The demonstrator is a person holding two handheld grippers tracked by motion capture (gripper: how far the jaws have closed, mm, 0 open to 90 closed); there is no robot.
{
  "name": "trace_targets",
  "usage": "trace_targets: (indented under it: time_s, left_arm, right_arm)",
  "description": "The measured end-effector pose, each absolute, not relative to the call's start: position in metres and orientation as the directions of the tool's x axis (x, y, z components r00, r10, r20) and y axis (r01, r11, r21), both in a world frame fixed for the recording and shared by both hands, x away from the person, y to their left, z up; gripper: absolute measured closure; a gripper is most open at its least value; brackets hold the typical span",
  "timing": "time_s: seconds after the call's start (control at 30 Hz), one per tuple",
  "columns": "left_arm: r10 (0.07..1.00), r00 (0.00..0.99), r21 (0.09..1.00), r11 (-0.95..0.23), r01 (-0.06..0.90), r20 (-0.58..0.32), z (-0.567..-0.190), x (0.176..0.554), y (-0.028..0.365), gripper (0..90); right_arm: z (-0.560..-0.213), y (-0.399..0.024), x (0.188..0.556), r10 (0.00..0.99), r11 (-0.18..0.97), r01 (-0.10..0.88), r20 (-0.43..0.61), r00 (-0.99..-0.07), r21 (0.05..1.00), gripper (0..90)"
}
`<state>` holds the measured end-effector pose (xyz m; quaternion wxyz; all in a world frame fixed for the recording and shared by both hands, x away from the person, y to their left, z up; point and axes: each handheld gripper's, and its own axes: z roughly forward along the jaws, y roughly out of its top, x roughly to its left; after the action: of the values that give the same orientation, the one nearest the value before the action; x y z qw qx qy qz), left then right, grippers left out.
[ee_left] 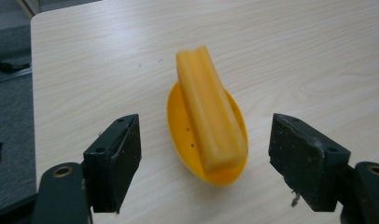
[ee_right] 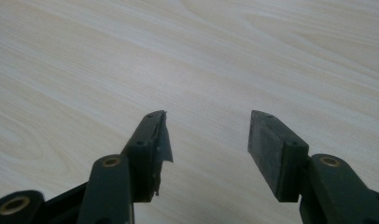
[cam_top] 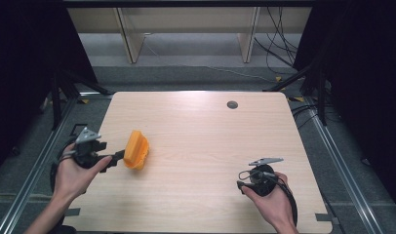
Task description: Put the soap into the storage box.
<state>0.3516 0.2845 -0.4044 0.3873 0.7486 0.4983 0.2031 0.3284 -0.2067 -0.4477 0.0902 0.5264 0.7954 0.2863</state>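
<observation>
The left tool (ee_left: 204, 154) has its jaws wide open, and the orange brush (ee_left: 208, 119) lies on the counter (ee_left: 295, 56) just in front of them, untouched. It seems put down already; little is left. The right tool (ee_right: 204, 140) is open and empty.

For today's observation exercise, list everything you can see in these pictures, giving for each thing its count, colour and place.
Orange scrubber-like piece: one, orange, oval base with a long ridged handle, on the table's left part, between the left gripper's open jaws, untouched.
Table: one, light wood, centre.
Round hole: one, grey, table's far edge.
Shelf legs: two, pale wood, behind the table.
Cables: several, black, floor at far right.
Left gripper: one, black, jaws open.
Right gripper: one, black, jaws open over bare wood.
Hands: two, at the near edge.
</observation>
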Motion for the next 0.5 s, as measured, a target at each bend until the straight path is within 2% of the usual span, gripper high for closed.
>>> trace_targets:
  time_s: [0.2, 0.23, 0.4, 0.43, 0.5]
  left_arm:
    - [0.876, 0.455, 0.781, -0.17, 0.601, -0.159, -0.442, 0.322, 0.296, 24.7]
    - [0.857, 0.471, 0.763, -0.156, 0.627, -0.211, -0.453, 0.317, 0.295, 24.4]
    - [0.838, 0.506, 0.754, -0.195, 0.627, -0.203, -0.461, 0.322, 0.292, 24.2]
    - [0.828, 0.532, 0.751, -0.237, 0.617, -0.176, -0.46, 0.324, 0.296, 24.2]
    - [0.84, 0.509, 0.787, -0.181, 0.59, -0.188, -0.46, 0.326, 0.293, 24.7]
  right_arm:
    - [-0.447, -0.204, 0.328, 0.901, 0.305, 0.771, 0.093, -0.425, 0.559, 46.9]
    - [-0.447, -0.204, 0.327, 0.897, 0.311, 0.764, 0.09, -0.432, 0.565, 46.5]
    - [-0.447, -0.206, 0.327, 0.891, 0.32, 0.742, 0.078, -0.447, 0.589, 46.0]
    - [-0.446, -0.206, 0.327, 0.881, 0.315, 0.728, 0.097, -0.463, 0.609, 46.0]
    - [-0.445, -0.207, 0.327, 0.886, 0.316, 0.717, 0.077, -0.458, 0.622, 45.9]
